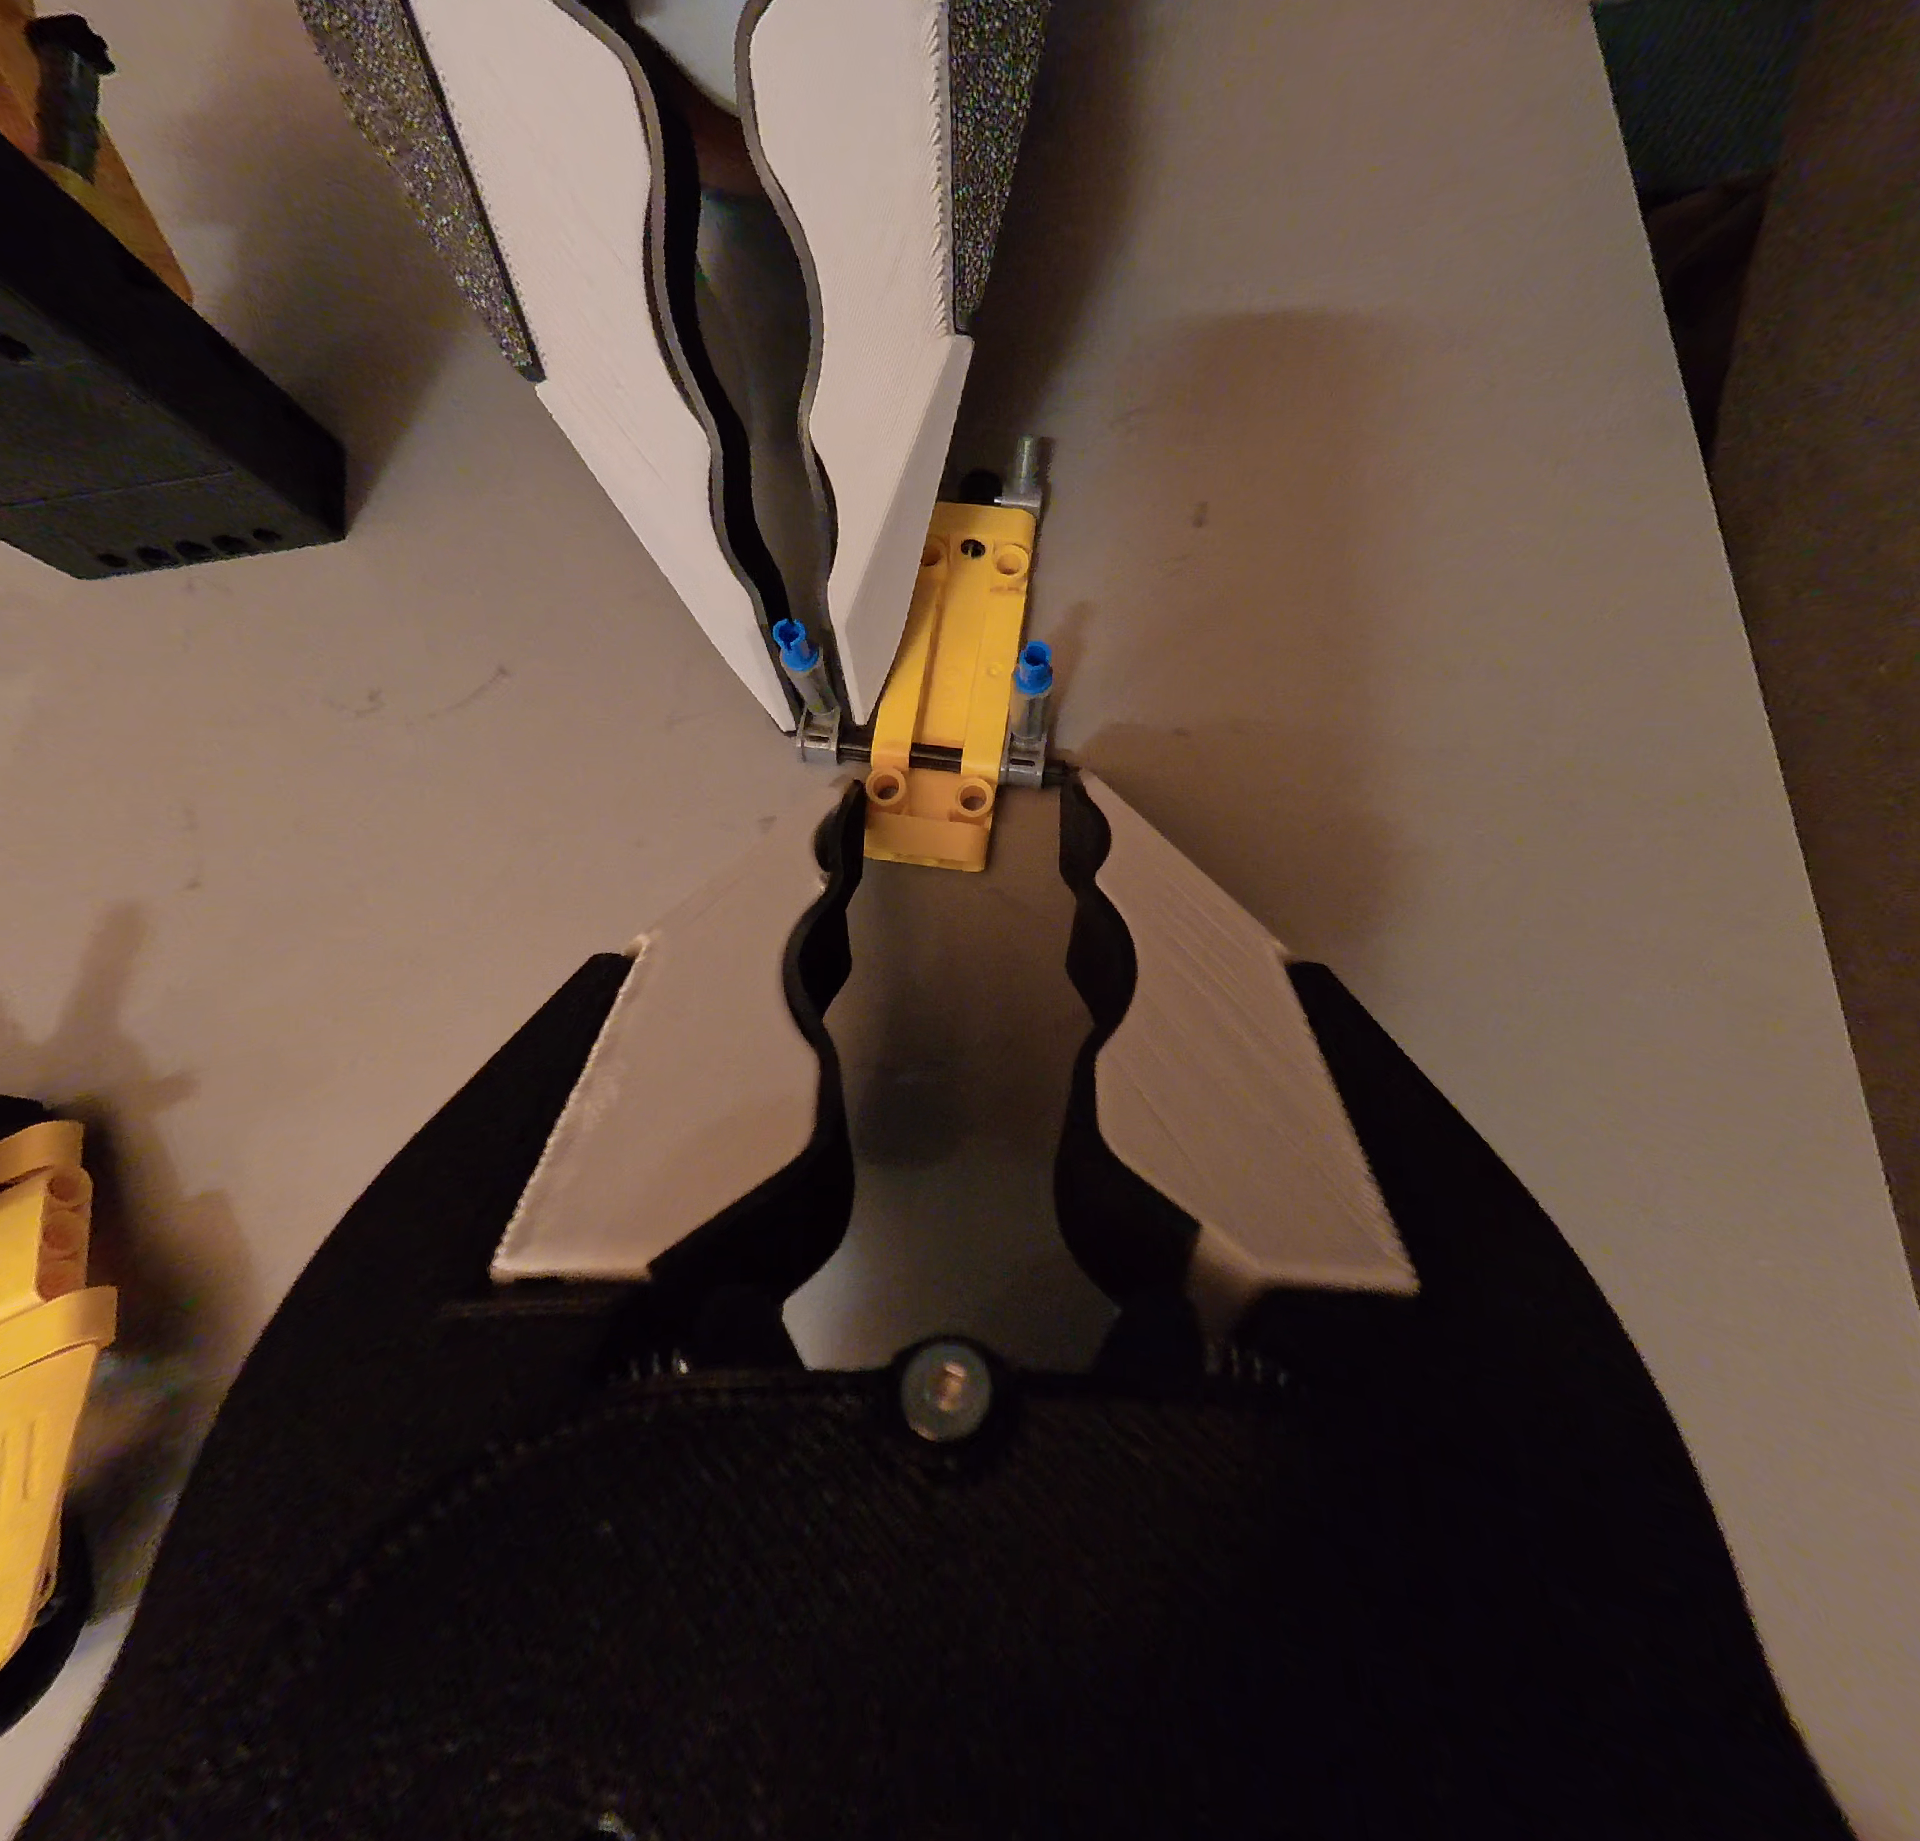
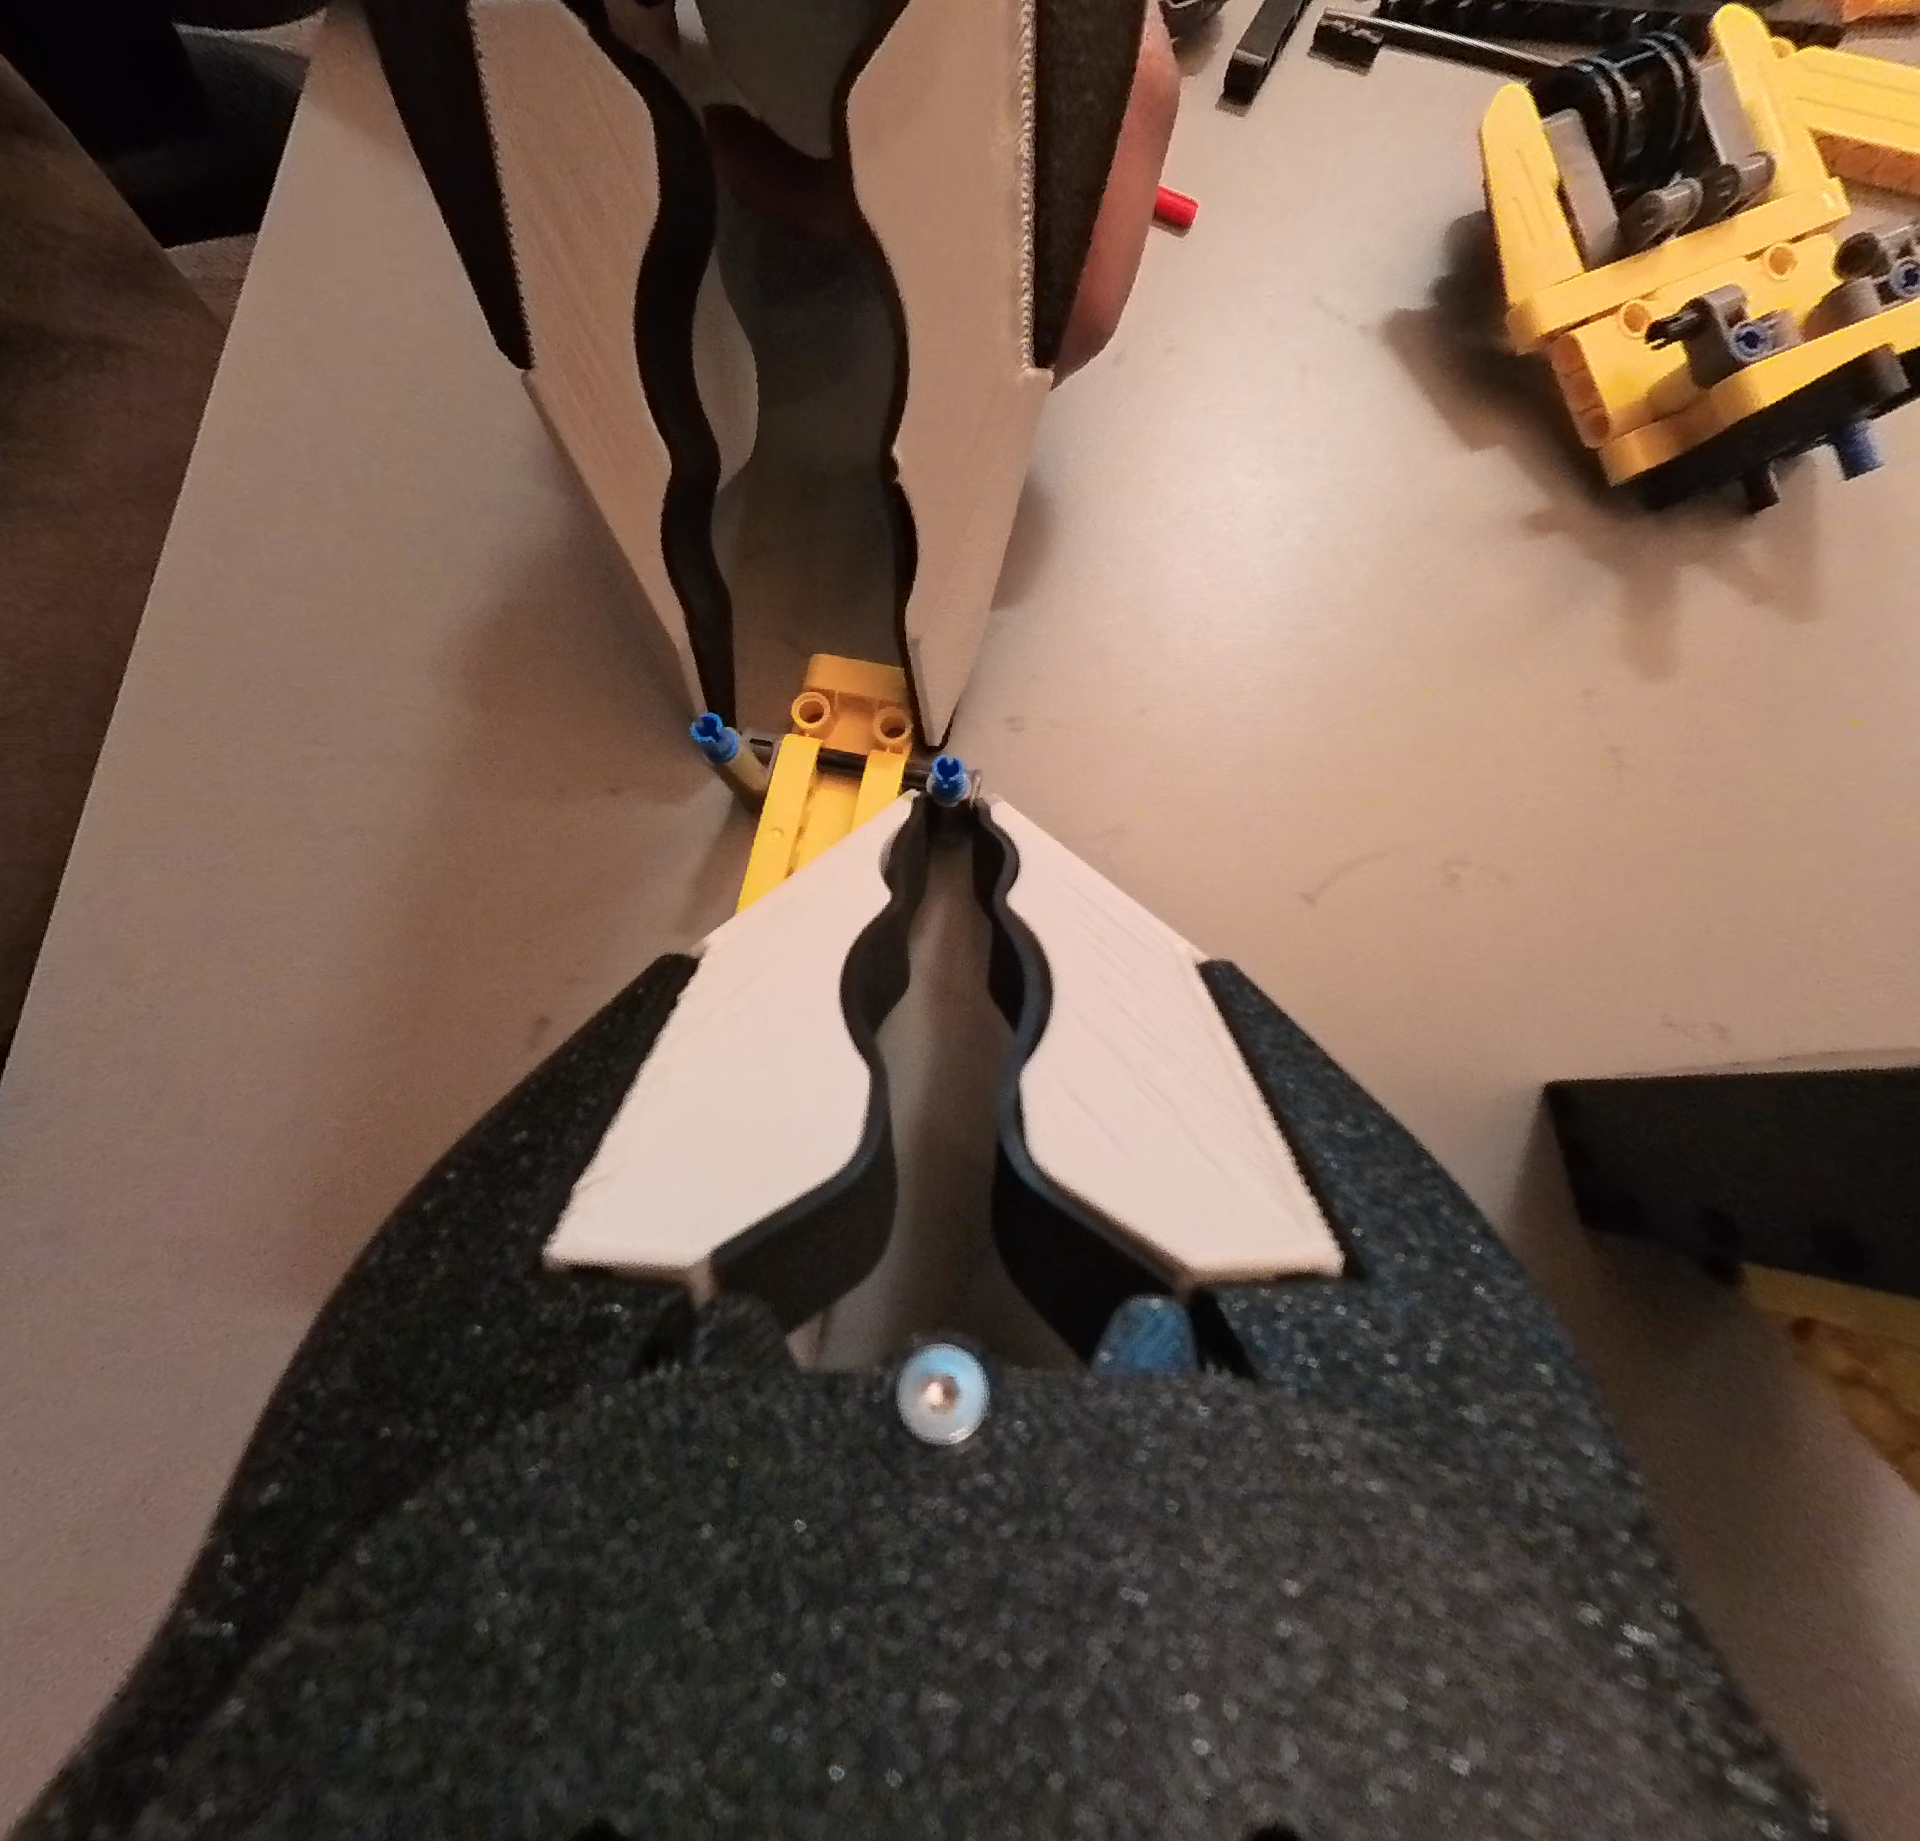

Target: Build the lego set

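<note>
Left tool comes in low and nearly flat over the worktop. Its jaws are spread wide and straddle the near end of the yellow piece, which lies flat. I honestly can't tell whether it's pinching or just bracketing it.

The right tool faces it head-on from the yellow piece's far end, tilted down. It's clenched almost fully on the blue-capped grey pin at the yellow piece's left side. A matching pin stands free on the right.

That's a skinny thing to hold, so I'd guess a straight, untwisted squeeze matters. A bigger yellow build sits well off from the yellow piece.
</note>
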